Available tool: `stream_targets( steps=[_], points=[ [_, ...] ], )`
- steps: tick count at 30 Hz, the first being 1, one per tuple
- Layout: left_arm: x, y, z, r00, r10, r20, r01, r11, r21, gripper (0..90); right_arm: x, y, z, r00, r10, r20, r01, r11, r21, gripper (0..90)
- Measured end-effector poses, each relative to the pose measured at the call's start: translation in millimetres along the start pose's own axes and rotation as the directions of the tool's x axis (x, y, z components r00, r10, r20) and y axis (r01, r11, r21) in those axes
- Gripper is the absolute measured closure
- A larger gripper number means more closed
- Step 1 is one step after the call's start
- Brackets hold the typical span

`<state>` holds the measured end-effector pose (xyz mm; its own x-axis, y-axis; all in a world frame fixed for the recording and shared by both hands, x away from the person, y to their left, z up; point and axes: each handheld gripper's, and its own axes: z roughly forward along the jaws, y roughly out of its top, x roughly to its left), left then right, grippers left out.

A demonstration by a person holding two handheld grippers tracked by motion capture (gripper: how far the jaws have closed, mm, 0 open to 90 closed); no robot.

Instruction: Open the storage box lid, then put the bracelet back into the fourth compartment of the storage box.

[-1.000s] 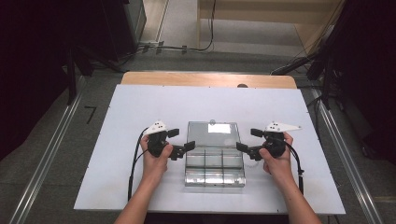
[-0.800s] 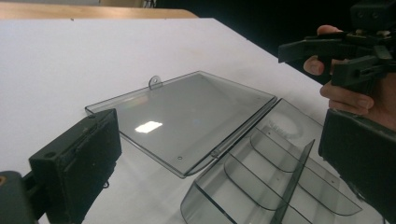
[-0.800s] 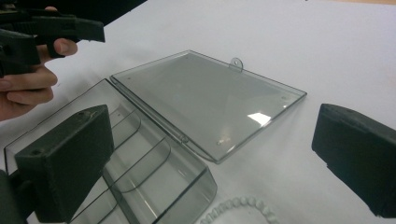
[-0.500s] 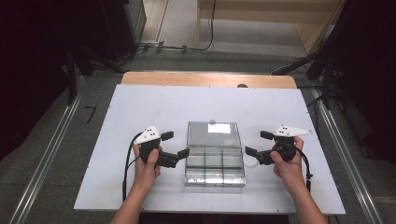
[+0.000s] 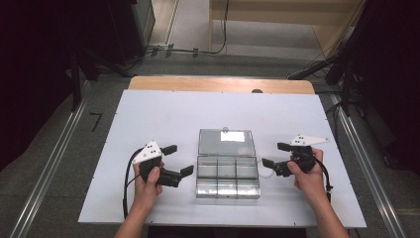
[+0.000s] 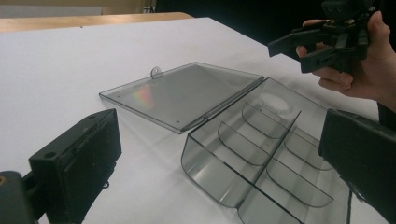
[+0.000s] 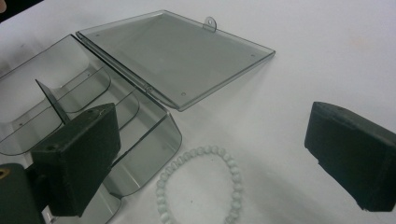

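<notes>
Now, both grippers stood spread around the open box.
High view: left gripper and right gripper flanked the clear box mid-desk. Left gripper view: empty compartments. Right gripper view: the bead bracelet lay touching the box wall; a careless pinch could nudge the box.

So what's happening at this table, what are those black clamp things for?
A person holds a hand-held gripper in each hand, either side of a clear plastic compartment box whose lid lies open flat on the white table. The left hand-held gripper and the right hand-held gripper are both open and hold nothing. A pale bead bracelet lies on the table beside the box, under the right one.
</notes>
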<state>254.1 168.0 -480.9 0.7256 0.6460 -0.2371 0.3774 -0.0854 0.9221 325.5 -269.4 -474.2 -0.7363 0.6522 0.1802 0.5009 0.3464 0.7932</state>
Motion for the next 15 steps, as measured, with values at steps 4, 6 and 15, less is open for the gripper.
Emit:
stream_targets(
  steps=[4, 6, 15],
  points=[
    [-0.6, -2.6, -6.3, 1.0, 0.007, -0.002, -0.007, 1.0, 0.003, 0.0, -1.0, -0.1, 0.0, 1.0, 0.0, -0.002, 0.0, 1.0, 0.009, 3.4],
    [-0.4, -4.5, -9.5, 0.9999, 0.009, -0.007, -0.009, 0.9999, 0.005, 0.0, -1.0, -0.1, 0.4, 1.0, 0.001, 0.006, -0.001, 1.0, 0.015, 4.9],
    [0.4, -10.6, -22.6, 0.9998, 0.009, -0.02, -0.008, 0.9999, 0.006, 0.0, -2.4, -1.9, 5.1, 0.998, 0.034, 0.053, -0.036, 0.998, 0.042, 30.0]
  ],
)
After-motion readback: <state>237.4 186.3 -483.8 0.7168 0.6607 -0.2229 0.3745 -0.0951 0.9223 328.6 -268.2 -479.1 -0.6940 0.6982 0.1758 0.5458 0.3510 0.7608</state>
